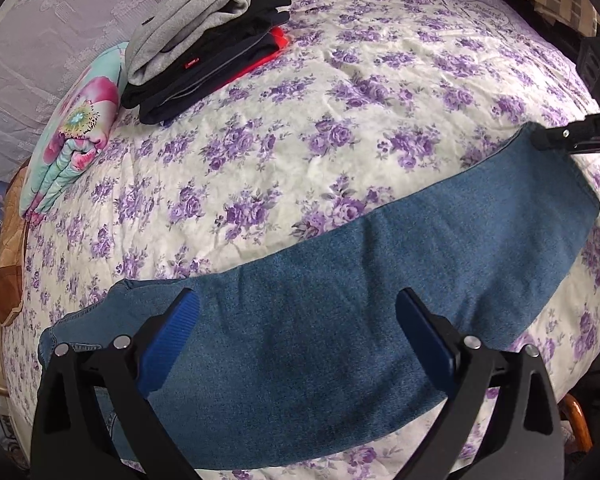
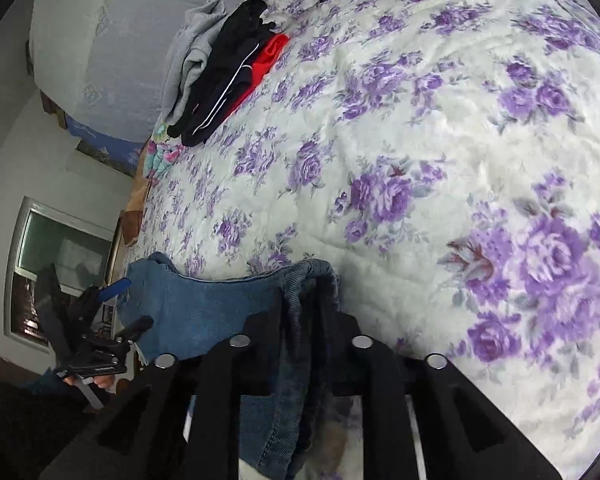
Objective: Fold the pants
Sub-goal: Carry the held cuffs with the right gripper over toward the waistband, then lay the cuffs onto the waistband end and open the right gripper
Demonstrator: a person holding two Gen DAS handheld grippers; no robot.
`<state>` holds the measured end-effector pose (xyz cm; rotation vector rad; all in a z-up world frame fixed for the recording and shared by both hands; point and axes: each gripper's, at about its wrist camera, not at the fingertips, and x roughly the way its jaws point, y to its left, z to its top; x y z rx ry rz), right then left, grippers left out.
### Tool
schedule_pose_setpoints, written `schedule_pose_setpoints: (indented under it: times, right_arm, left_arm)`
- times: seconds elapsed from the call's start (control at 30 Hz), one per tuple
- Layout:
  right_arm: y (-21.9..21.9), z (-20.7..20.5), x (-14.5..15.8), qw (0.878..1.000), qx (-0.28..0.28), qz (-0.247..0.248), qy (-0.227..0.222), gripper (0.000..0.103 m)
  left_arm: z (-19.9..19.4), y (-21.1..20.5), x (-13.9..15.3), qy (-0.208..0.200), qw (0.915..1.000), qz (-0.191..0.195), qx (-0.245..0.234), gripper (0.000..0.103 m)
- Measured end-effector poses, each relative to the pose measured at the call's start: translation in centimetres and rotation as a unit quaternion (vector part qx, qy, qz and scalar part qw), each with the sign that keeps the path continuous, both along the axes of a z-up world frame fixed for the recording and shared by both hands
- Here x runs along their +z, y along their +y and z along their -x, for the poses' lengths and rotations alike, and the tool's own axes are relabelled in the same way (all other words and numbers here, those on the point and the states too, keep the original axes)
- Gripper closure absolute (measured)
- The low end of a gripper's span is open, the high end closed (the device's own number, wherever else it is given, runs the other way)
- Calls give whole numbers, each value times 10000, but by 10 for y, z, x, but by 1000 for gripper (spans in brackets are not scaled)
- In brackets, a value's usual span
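Observation:
Blue denim pants (image 1: 340,320) lie folded lengthwise across the near part of a bed, waist end at the left. My left gripper (image 1: 296,312) is open above the pants near the waist end, blue pads wide apart, holding nothing. My right gripper (image 2: 304,300) is shut on the hem end of the pants (image 2: 300,360), which bunches between its black fingers. In the left wrist view the right gripper (image 1: 540,138) pinches the far right corner of the pants. In the right wrist view the left gripper (image 2: 120,308) shows at the far end of the pants.
The bed has a white quilt with purple flowers (image 1: 340,120). A stack of folded grey, black and red clothes (image 1: 204,48) sits at the back left, next to a folded floral blanket (image 1: 76,128). A window (image 2: 60,264) is on the wall beyond the bed.

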<state>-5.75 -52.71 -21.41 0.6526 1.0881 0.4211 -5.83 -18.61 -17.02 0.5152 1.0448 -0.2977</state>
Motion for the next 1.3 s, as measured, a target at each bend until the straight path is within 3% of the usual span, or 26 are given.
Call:
schedule_pose_setpoints:
  times: [0.03, 0.07, 0.13, 0.2, 0.3, 0.37, 0.4, 0.43, 0.5, 0.57, 0.63, 0.8, 0.93, 1.03, 1.17, 1.23, 1.3]
  right_arm:
    - [-4, 7, 10, 9996, -151, 210, -66, 52]
    - [-6, 14, 21, 9986, -263, 406, -235, 47]
    - [-4, 24, 39, 9977, -267, 276, -550, 47]
    - [6, 30, 48, 9962, -155, -303, -806, 46]
    - [30, 34, 38, 9935, 124, -871, -724, 45]
    - [40, 35, 15, 9991, 90, -326, -265, 45]
    - [43, 36, 3, 10000, 78, 46, -39, 51]
    - [40, 41, 0, 9999, 1, 136, -87, 64]
    - [31, 54, 6, 9991, -348, -210, -75, 57]
    - [24, 77, 21, 9948, -684, -580, -487, 34]
    - [27, 100, 30, 9901, -755, -815, -854, 26]
    - [48, 133, 10, 9864, -1117, -993, -689, 26]
    - [74, 140, -4, 9919, -1123, -388, -445, 26]
    - [81, 146, -4, 9880, -1438, -222, -518, 26]
    - [80, 144, -12, 9758, -2067, -478, -531, 26]
    - [79, 138, -17, 9695, -2313, -526, -611, 24]
    - [77, 133, -22, 9618, -2577, -641, -669, 20]
  left_arm:
    - [0, 4, -2, 1, 10000, -9, 1, 7]
    - [-1, 9, -5, -2, 10000, -52, 42, 7]
    - [-4, 22, -16, 96, 9996, -154, 223, 7]
    - [-5, 34, -26, 171, 9989, -197, 392, 7]
    - [-6, 47, -33, 231, 9981, -16, 564, 5]
    - [-5, 51, -34, 203, 9980, 47, 594, 4]
    - [-4, 52, -33, 188, 9981, 22, 592, 4]
    - [-3, 53, -30, 151, 9982, -15, 573, 5]
    - [3, 62, -15, -45, 9987, -17, 503, 5]
    - [9, 82, 2, -203, 9979, 126, 605, 5]
    - [10, 110, 16, -357, 9952, 229, 880, 5]
    - [-5, 183, 13, -614, 9837, 61, 1690, 5]
    - [-19, 227, -23, -471, 9745, -391, 2157, 4]
    - [-19, 239, -27, -310, 9748, -90, 2209, 4]
    - [-21, 229, -17, -440, 9790, -182, 1981, 5]
    - [-27, 233, -21, -369, 9777, -362, 2036, 4]
    - [-31, 244, -26, -293, 9767, -256, 2109, 4]
